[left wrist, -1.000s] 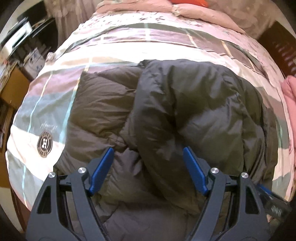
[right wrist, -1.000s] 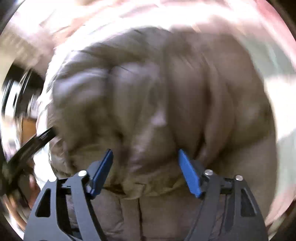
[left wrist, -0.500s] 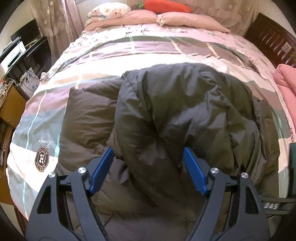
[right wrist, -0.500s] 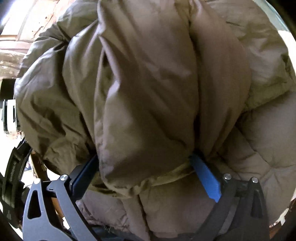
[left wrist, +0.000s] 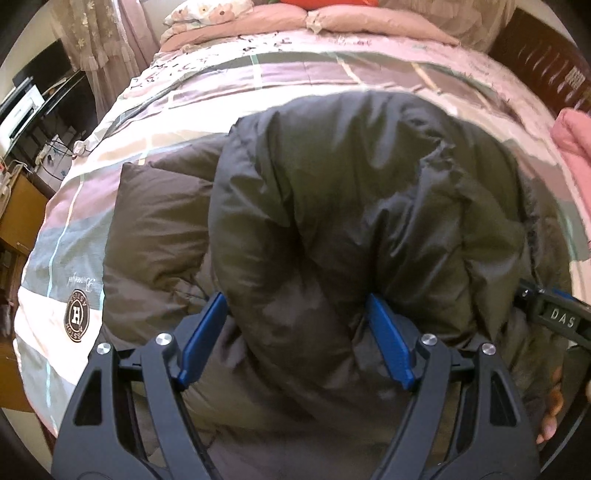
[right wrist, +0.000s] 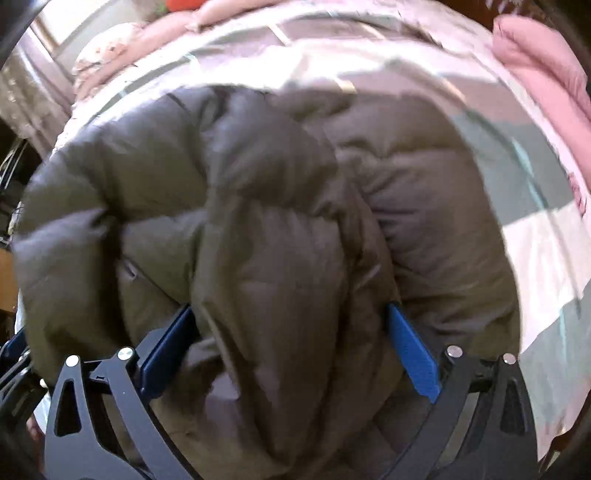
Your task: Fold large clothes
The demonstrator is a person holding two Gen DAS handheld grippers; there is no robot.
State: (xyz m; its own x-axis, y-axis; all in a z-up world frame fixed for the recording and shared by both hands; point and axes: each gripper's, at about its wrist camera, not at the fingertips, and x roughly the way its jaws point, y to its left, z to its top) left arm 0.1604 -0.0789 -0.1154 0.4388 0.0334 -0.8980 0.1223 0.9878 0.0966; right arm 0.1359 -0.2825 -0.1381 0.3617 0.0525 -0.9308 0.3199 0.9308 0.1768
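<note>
1. One puffy down jacket (left wrist: 332,206) lies on the bed (left wrist: 295,74), its olive-brown shell smooth, slightly glossy and creased into soft quilted bulges.
2. The jacket is doubled over itself: a thick rounded fold sits on top of a flatter quilted layer (left wrist: 159,221) that spreads toward the bed's left edge.
3. The left gripper (left wrist: 295,332) has two blue flat pads on black plastic arms; the pads (left wrist: 201,339) stand wide apart with a fat roll of the jacket bulging between them and pressing against both.
4. The right gripper (right wrist: 291,347) is built the same — two blue pads (right wrist: 413,354), wide apart, with a padded ridge of jacket filling the gap. This view is somewhat blurred.
5. The bed cover is a matte cotton patchwork of pink, grey-green and cream blocks, with one round badge print (left wrist: 76,315) left of the jacket.
6. Beyond the jacket, at the head of the bed, lie two pink pillows (left wrist: 369,22) and one floral pillow (left wrist: 207,7).
7. One pink folded blanket (right wrist: 539,62) — soft and plush — rests on the bed to the jacket's right.
</note>
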